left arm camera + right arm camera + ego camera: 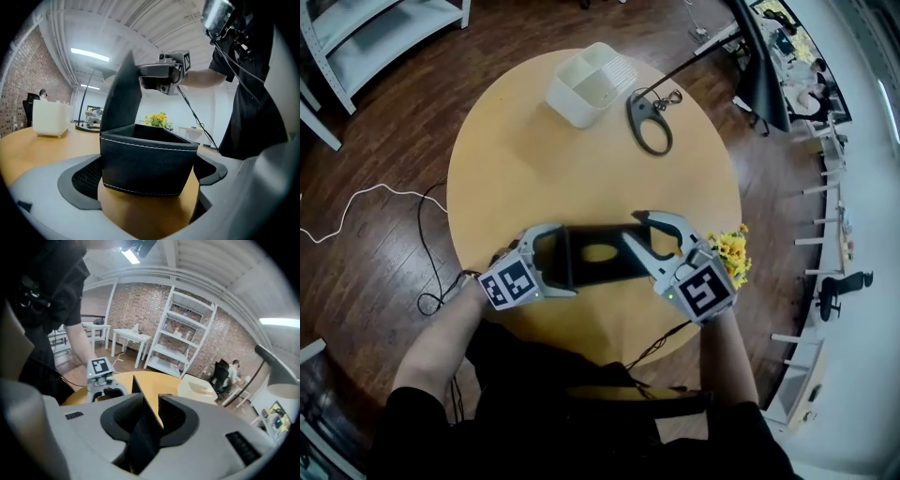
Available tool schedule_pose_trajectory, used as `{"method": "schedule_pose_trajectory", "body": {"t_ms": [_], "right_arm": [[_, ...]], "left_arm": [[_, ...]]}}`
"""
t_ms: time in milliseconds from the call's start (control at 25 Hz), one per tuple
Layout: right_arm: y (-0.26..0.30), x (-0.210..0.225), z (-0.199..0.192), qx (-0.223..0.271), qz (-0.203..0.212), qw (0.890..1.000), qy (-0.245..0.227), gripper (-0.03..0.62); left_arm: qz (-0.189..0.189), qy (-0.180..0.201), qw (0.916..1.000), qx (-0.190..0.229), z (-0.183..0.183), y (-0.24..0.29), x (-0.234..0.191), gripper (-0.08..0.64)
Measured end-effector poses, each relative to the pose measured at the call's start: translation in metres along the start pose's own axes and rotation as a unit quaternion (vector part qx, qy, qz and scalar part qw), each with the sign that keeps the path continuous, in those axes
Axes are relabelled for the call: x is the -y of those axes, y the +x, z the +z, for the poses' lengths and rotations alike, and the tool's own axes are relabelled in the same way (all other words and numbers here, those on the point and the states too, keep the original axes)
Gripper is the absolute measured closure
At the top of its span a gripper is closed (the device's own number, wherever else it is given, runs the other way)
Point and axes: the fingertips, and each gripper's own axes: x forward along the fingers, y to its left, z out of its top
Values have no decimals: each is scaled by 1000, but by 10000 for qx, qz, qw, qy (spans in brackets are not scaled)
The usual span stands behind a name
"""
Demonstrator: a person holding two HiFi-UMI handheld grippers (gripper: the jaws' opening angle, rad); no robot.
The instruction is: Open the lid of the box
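A black box (591, 267) with white stitching (147, 164) sits near the front of the round wooden table (534, 159). My left gripper (565, 261) is shut on the box's left end, one pad on each side wall. The lid (123, 96) stands raised, almost upright, above the open box. My right gripper (631, 227) is at the box's right end, shut on the lid's free edge. In the right gripper view the thin black lid (143, 437) runs between the pads, and the left gripper (105, 392) shows beyond it.
A white divided container (586, 82) and a black loop handle with a clip (650, 122) lie at the table's far side. Yellow flowers (731, 251) stand just off the right edge. White shelving (366, 37) and a cable (366, 202) are on the floor to the left.
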Motion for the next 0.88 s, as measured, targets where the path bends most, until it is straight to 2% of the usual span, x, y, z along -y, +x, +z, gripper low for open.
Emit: {"method": "schedule_pose_trajectory", "body": {"t_ms": [120, 240, 400, 480, 520, 560, 600, 640, 720, 840, 880], "right_arm": [[15, 23, 3, 63, -358, 9993, 126, 486], [17, 35, 8, 289, -618, 9963, 520, 486], [-15, 43, -9, 369, -877, 9928, 732, 486], [-37, 48, -16, 681, -1275, 9831, 1120, 486], [-51, 49, -18, 952, -1556, 9719, 1488, 486], [-69, 50, -21, 1266, -1858, 9555, 1909, 494], [-90, 50, -26, 1600, -2154, 9348, 2328, 554], [-112, 48, -33, 1932, -2415, 9113, 2719, 586], [-155, 38, -52, 2497, -2835, 8620, 3381, 588], [-211, 19, -86, 3004, -3425, 7902, 4098, 589], [-226, 11, -96, 3140, -3569, 7696, 4263, 589]], "left_arm": [[17, -210, 9994, -270, -10, 0, 1, -38], [51, -366, 9978, -549, -14, -17, -3, 23], [496, -914, 9944, -206, 18, -54, -11, 25], [746, -937, 9928, 24, 42, -83, -30, 56], [850, -903, 9922, 139, 56, -99, -41, 71], [937, -870, 9915, 241, 70, -113, -49, 77], [1004, -835, 9909, 332, 85, -126, -55, 100], [1055, -793, 9903, 432, 99, -138, -59, 122], [1159, -692, 9885, 682, 126, -157, -63, 140], [1404, -577, 9817, 1147, 164, -179, -67, 191], [1517, -570, 9781, 1309, 173, -184, -68, 248]]}}
